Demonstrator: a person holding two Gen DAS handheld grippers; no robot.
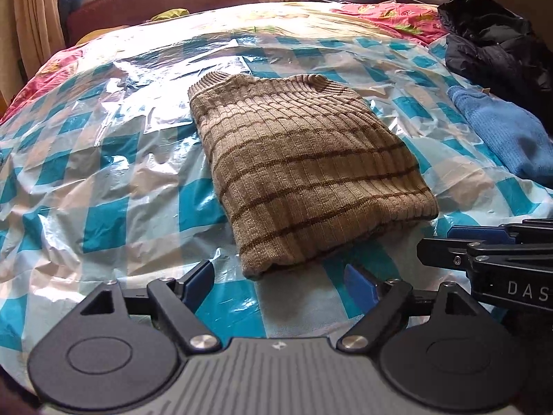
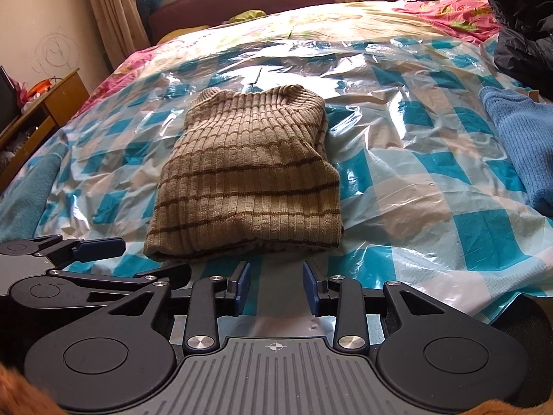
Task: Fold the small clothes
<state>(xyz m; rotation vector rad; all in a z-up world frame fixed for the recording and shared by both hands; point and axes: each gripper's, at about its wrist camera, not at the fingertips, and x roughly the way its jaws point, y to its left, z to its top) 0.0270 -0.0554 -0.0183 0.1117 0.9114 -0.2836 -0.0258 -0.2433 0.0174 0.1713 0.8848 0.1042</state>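
Item, from our left wrist view only: a dark jacket [image 1: 497,45] heaped behind a blue knit [image 1: 508,135] at the right; from our right wrist view only: a wooden cabinet [image 2: 52,103] beside the bed and a teal cloth [image 2: 31,186] at its left edge. Item: one striped sweater [image 1: 300,169] folded into a block, lying mid-bed on the checked plastic sheet [image 1: 114,180], long axis running away from us, ribbed collar at the far end, folded edge nearest. Item: our left gripper [image 1: 280,282] and right gripper [image 2: 275,288], low and level just short of that near edge, side by side, fingers spread apart, holding nothing.
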